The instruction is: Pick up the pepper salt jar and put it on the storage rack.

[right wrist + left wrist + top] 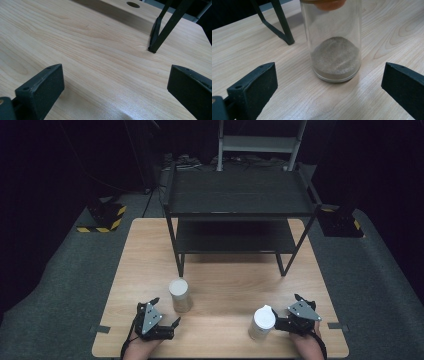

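Jars are what we have in hand. From the high view we see two of them, both white-lidded, on the wooden table (pixel 220 330): the left jar (pixel 180 295) stands upright just ahead of our left gripper (pixel 165 312), near the front left leg of the black shelf rack (pixel 235 205), and the right jar (pixel 261 322) stands just beside our right gripper (pixel 291 312), on its left. Both grippers rest low near the table's front edge, well apart from each other. Whether the right gripper touches its jar we cannot tell from up here.

In the left gripper view our jaws are spread wide, holding nothing. The left jar (pixel 334 50) stands ahead of them, clear glass, upright, with a mound of sandy powder (pixel 335 56) at its bottom. A rack leg (pixel 279 22) stands behind it to the left.

In the right gripper view our jaws are likewise spread and empty, with bare tabletop (pixel 95 50) between them and a rack leg (pixel 162 32) farther off.
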Tool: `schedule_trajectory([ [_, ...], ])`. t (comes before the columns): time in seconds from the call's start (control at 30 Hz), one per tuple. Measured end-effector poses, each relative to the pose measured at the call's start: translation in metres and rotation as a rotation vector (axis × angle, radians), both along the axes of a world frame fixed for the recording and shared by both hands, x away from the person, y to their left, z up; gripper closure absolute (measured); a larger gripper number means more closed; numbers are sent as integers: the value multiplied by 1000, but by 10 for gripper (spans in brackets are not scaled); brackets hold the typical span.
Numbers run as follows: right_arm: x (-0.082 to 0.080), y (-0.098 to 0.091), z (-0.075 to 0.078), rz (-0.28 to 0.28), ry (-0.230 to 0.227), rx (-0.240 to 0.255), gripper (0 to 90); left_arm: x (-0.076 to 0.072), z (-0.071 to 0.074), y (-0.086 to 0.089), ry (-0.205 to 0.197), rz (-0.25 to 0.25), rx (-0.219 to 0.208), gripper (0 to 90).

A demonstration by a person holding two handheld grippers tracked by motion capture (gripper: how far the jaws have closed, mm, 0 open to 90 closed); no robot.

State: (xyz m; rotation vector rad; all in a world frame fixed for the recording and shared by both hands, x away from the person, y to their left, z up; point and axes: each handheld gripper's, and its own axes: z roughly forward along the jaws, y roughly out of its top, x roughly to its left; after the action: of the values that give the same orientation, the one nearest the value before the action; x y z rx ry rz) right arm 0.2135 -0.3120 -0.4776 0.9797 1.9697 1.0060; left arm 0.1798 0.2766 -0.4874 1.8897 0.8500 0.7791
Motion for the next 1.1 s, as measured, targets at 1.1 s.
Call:
schedule_trajectory([
  [1.1,1,1,1,6,6,-13,0,6,12,-4,-91,-35,-150,6],
])
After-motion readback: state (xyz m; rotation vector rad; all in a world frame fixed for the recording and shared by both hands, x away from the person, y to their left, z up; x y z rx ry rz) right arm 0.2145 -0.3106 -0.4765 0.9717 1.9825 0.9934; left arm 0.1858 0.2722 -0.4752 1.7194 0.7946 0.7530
